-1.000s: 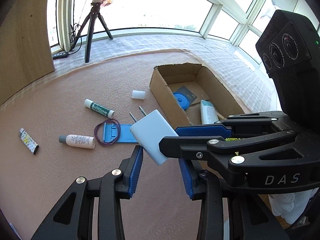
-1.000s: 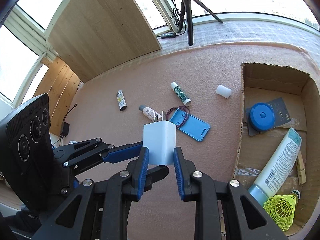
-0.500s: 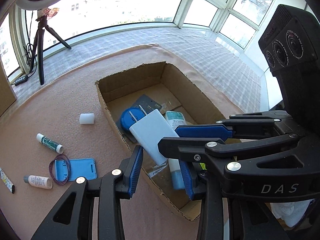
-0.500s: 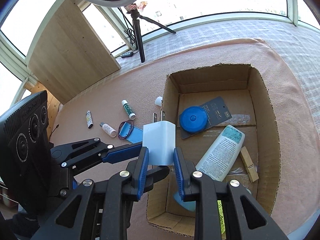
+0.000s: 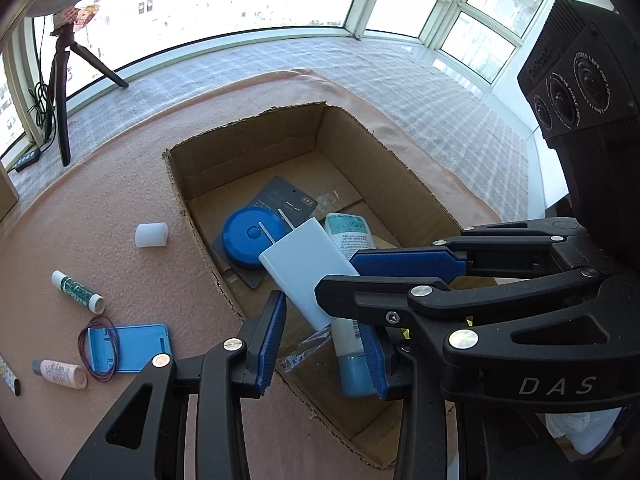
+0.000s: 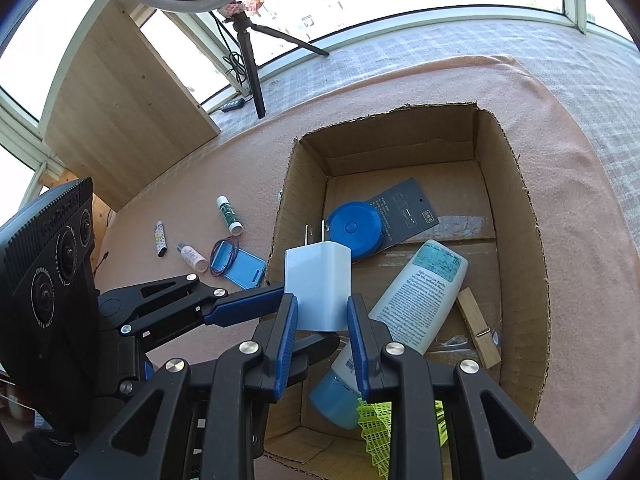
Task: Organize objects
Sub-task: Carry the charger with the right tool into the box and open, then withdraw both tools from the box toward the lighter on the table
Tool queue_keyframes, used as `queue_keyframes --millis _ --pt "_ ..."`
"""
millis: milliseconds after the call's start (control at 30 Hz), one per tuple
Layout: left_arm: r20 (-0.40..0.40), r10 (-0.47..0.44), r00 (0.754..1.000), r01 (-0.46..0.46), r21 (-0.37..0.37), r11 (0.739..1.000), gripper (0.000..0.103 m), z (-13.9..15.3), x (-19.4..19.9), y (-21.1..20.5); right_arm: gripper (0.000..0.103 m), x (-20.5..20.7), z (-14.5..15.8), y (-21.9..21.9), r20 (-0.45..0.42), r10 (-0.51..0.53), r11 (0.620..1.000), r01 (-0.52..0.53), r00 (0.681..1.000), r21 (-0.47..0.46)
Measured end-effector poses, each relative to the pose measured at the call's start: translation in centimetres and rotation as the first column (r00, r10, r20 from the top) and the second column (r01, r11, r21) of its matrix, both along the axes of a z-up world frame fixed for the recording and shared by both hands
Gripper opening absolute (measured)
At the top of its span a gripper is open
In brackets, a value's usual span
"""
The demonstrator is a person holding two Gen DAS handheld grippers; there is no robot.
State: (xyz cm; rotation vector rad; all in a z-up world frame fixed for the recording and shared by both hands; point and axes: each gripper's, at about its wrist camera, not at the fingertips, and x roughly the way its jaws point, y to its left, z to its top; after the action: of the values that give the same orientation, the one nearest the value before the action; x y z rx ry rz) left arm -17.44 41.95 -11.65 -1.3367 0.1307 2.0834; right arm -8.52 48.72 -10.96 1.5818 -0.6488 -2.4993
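My right gripper (image 6: 322,300) is shut on a white charger plug (image 6: 318,280), prongs pointing away, above the near left part of an open cardboard box (image 6: 400,140). In the left wrist view the same charger (image 5: 304,268) hangs over the box (image 5: 240,152), pinched by the right gripper (image 5: 338,272), which reaches in from the right. My left gripper (image 5: 322,316) stands open just below and beside the charger, holding nothing. One of its blue fingers (image 6: 244,304) shows at the left of the right wrist view.
In the box lie a blue round case (image 5: 244,240), a dark card (image 5: 288,200), a white lotion tube (image 6: 420,300), a clothespin (image 6: 478,328) and a yellow-green shuttlecock (image 6: 376,432). On the pink cloth to its left are a white cap (image 5: 151,234), a green tube (image 5: 78,292), a blue card holder (image 5: 128,346) and a small bottle (image 5: 60,374).
Both grippers have travelled together from above the loose items on the cloth to above the box. The charger stays in the right gripper's hold; the left jaws have not changed.
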Motion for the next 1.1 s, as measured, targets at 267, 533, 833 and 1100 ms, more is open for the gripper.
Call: queue_keyframes --millis 267,533,833,1100 --pt "-0.015 -0.024 1.000 0.024 -0.008 1.000 0.079 0.5 0.7 0.4 0.071 0.2 0.3 -0.8 -0.035 -0.020 0.993 0.024 0.999 0.120" --pt "-0.016 -0.022 1.000 0.022 -0.001 1.000 0.079 0.8 1.0 -0.4 0.071 0.1 0.5 -0.6 -0.029 -0.042 0.990 0.046 0.999 0.132" --pt "-0.019 0.018 1.000 -0.018 0.017 1.000 0.079 1.7 1.7 -3.0 0.071 0.1 0.9 -0.8 -0.041 -0.054 0.993 0.058 0.998 0.107" --pt "-0.034 0.085 0.996 -0.083 0.034 0.996 0.079 3.0 2.4 -7.4 0.071 -0.2 1.6 -1.8 -0.061 -0.058 0.995 0.063 0.996 0.079"
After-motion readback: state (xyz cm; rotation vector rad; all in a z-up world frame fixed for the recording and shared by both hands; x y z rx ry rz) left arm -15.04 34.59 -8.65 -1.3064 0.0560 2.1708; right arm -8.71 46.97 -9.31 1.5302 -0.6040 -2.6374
